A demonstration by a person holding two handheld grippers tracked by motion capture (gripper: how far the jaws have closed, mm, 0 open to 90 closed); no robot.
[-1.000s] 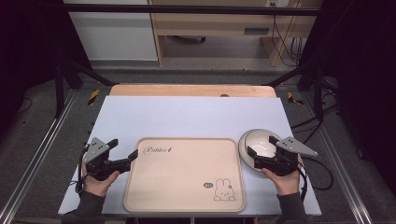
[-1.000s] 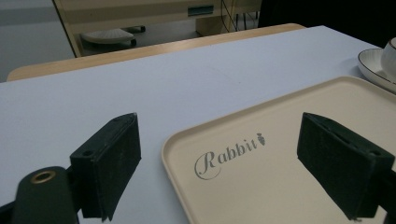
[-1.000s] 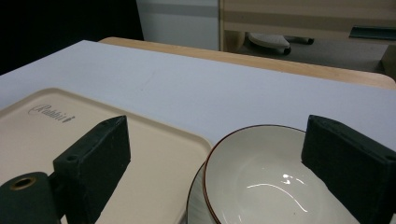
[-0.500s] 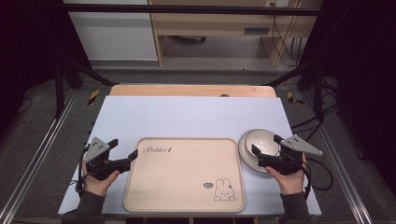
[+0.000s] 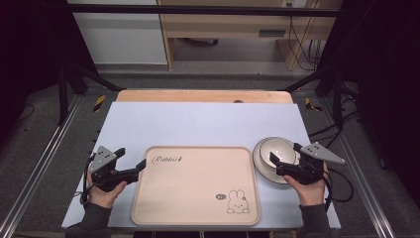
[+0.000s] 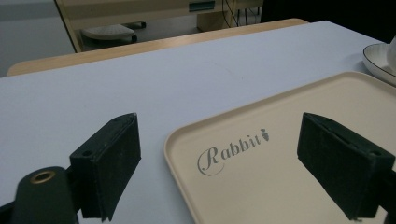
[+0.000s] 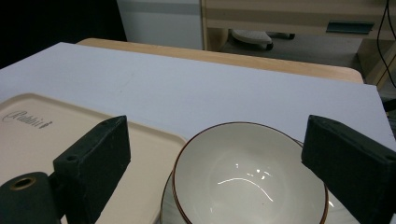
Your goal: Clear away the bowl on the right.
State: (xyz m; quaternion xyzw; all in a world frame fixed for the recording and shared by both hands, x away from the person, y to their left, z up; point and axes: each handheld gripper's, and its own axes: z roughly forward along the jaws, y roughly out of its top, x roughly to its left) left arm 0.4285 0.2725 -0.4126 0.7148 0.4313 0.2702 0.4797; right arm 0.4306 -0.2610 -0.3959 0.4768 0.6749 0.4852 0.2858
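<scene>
A beige tray [image 5: 195, 184] printed with "Rabbit" and a bunny lies at the front middle of the table. My left gripper [image 5: 130, 159] is open at the tray's near-left corner; in the left gripper view that gripper [image 6: 219, 154] has the corner of the tray [image 6: 261, 177] between its jaws, touching nothing. To the right of the tray a white bowl [image 5: 276, 151] with a dark rim stands on a plate [image 5: 261, 166]. My right gripper [image 5: 286, 153] is open around the bowl's near side. In the right gripper view the bowl [image 7: 247, 182] lies between the spread jaws of that gripper [image 7: 219, 158].
A pale sheet [image 5: 198, 124] covers the table, and a strip of bare wood [image 5: 203, 95] shows at the far edge. Dark stands and cables [image 5: 341, 129] run beside the table on the right. Beyond the table stands a wooden cabinet [image 5: 237, 25].
My right gripper has edged slightly to the right beside the bowl. The left gripper, tray and bowl have not moved.
</scene>
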